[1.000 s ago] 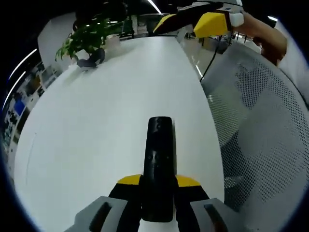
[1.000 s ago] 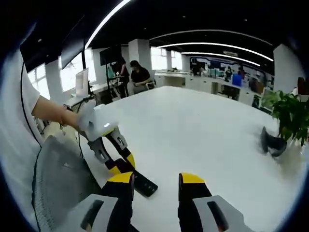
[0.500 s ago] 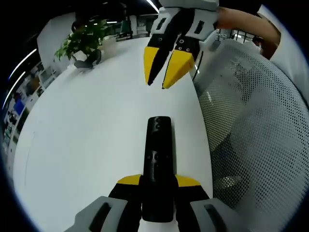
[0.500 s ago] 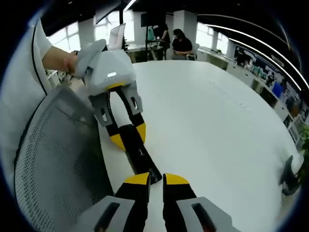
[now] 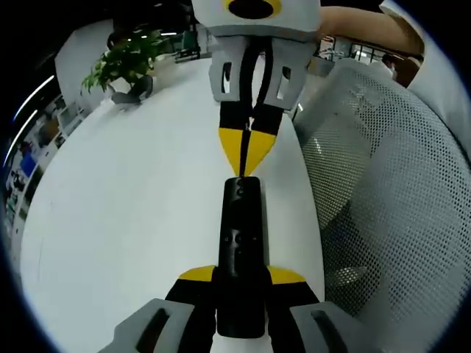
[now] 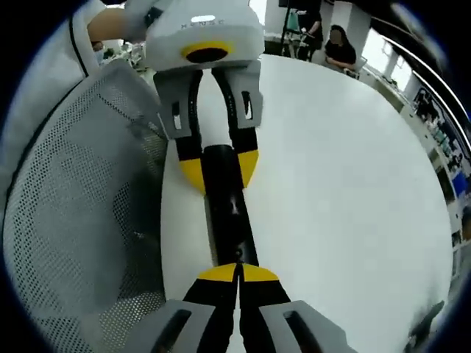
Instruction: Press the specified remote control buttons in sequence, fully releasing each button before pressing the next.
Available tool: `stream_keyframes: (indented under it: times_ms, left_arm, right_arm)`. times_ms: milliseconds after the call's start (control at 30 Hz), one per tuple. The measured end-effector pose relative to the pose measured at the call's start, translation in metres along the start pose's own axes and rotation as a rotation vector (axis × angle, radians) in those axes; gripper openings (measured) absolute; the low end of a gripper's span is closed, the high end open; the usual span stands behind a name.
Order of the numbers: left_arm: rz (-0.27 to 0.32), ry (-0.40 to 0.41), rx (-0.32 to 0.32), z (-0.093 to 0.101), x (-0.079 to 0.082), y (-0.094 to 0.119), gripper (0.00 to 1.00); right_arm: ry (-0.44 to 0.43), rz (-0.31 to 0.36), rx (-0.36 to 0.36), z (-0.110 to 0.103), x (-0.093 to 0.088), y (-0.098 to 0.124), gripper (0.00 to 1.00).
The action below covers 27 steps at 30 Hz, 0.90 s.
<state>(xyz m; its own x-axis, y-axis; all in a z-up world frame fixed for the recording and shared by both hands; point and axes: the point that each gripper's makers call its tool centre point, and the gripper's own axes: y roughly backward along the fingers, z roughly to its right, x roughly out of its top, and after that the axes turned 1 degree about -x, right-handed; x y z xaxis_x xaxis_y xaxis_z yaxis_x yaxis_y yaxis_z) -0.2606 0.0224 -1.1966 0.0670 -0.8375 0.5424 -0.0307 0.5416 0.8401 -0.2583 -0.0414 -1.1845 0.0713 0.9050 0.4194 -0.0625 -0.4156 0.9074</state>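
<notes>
Above the white counter, the left claw clamps the near end of the black remote; the right claw, tips pinched together, touches its far end. An off-centre push could pivot the remote or miss the button.

An open-plan office is shown. A long white table is seen stretching ahead of the fingers, with a potted plant at its far end. A grey mesh chair is placed beside the fingers. Beyond them, seated people and bright windows are visible.
</notes>
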Motion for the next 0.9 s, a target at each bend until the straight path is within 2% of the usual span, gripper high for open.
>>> stream_keyframes:
  times_ms: [167, 300, 333, 400, 467, 500, 567, 667, 767, 833, 900]
  left_arm:
    - [0.005, -0.005, -0.003, 0.0, 0.0, 0.001, 0.24]
    - [0.023, -0.004, -0.006, 0.0, 0.0, 0.001, 0.24]
    - [0.023, -0.005, -0.006, 0.0, 0.0, 0.001, 0.24]
    - [0.021, -0.01, -0.008, 0.0, 0.0, 0.001, 0.24]
    - [0.019, -0.016, -0.014, -0.001, 0.001, 0.0, 0.24]
    - [0.019, -0.017, -0.015, -0.001, 0.001, 0.0, 0.24]
    - [0.018, -0.02, -0.017, -0.001, 0.001, 0.0, 0.24]
    - [0.02, -0.016, -0.016, -0.001, 0.001, 0.0, 0.24]
    - [0.021, -0.014, -0.015, -0.001, 0.001, 0.0, 0.24]
    - [0.02, -0.013, -0.015, -0.001, 0.001, 0.0, 0.24]
    - [0.018, -0.014, -0.016, -0.001, 0.001, 0.0, 0.24]
  right_arm:
    - [0.018, -0.026, 0.0, 0.002, -0.002, -0.001, 0.0]
    - [0.068, -0.057, -0.009, 0.002, -0.002, -0.003, 0.0]
    - [0.056, -0.095, -0.019, 0.002, -0.003, -0.003, 0.0]
    - [0.079, -0.084, -0.027, 0.002, -0.001, -0.004, 0.0]
    - [0.044, -0.057, -0.038, 0.003, -0.002, -0.002, 0.0]
    - [-0.012, -0.015, -0.047, 0.004, -0.001, -0.002, 0.0]
    - [-0.053, 0.026, -0.066, 0.005, -0.002, -0.001, 0.0]
    - [-0.075, 0.081, -0.101, 0.004, -0.002, 0.0, 0.0]
    - [-0.106, 0.103, -0.094, 0.005, -0.001, 0.002, 0.0]
    - [-0.169, 0.132, -0.03, -0.002, 0.007, 0.001, 0.0]
    - [-0.147, 0.129, -0.044, 0.002, 0.01, 0.002, 0.0]
